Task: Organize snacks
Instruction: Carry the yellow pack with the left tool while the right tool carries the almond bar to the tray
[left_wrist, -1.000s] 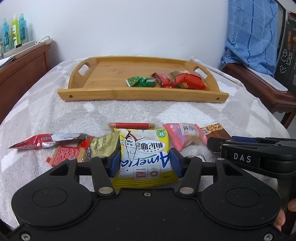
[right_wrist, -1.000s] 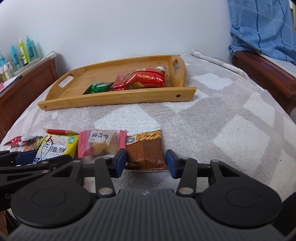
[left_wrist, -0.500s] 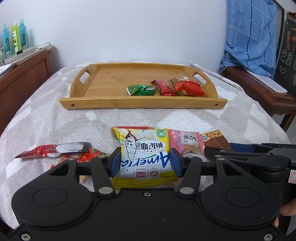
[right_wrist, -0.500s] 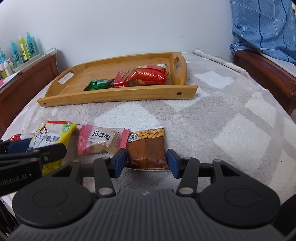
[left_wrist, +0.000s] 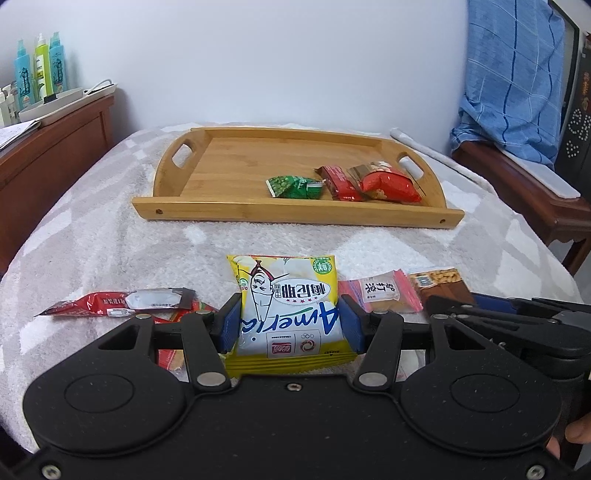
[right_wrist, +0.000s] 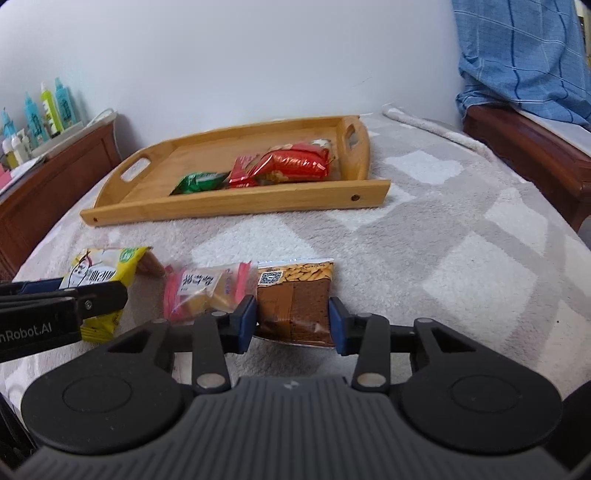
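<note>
Pickup step, both hands loaded. At lower centre of the left wrist view, the left hand-held gripper pinches the yellow-and-white crisp packet. The right hand-held gripper, jaws just closing, clamps the brown peanut-cake packet. Next, I judge: carry both to the bamboo tray at upper centre.

Soft, even daylight fills both fisheye views with only faint shadows, straight lines bow toward the dark vignetted corners, foil glints on the red snack packet, and focus stays fairly sharp.
</note>
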